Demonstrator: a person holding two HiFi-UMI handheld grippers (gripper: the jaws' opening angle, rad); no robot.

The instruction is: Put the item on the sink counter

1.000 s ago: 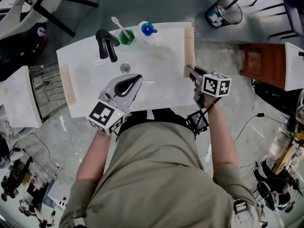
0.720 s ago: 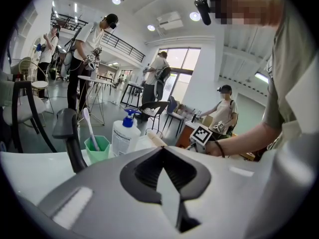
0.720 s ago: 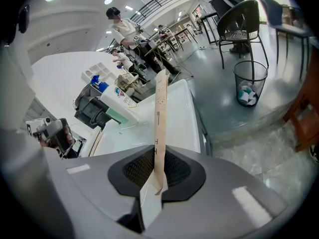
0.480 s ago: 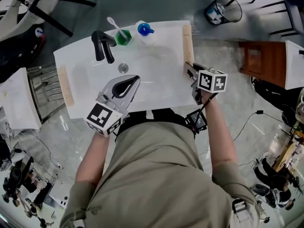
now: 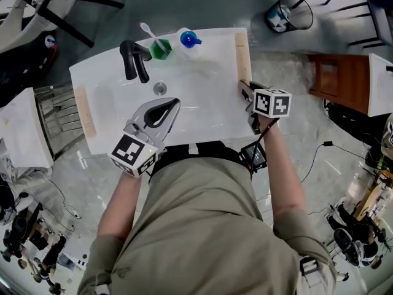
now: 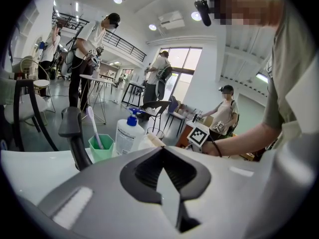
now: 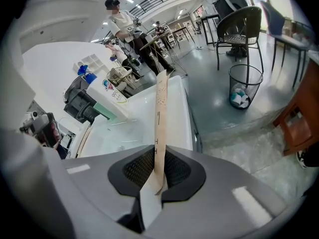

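A thin light wooden strip (image 5: 241, 57) lies along the right edge of the white sink counter (image 5: 209, 112). My right gripper (image 5: 245, 92) is shut on its near end. In the right gripper view the strip (image 7: 160, 108) stands on edge between the jaws (image 7: 158, 171) and runs forward over the counter's rim (image 7: 179, 126). My left gripper (image 5: 174, 103) hovers over the front of the basin, shut, with nothing in it. Its closed tips (image 6: 163, 156) point toward the faucet.
A black faucet (image 5: 132, 59), a green cup with a toothbrush (image 5: 161, 48) and a blue-capped pump bottle (image 5: 189, 40) stand at the counter's back. A second wooden strip (image 5: 85, 110) lies on the left edge. A waste bin (image 5: 288, 14) and a brown stool (image 5: 338, 82) stand on the right.
My right gripper has shifted and tilted slightly with the strip still held in it. The left gripper has stayed where it was.
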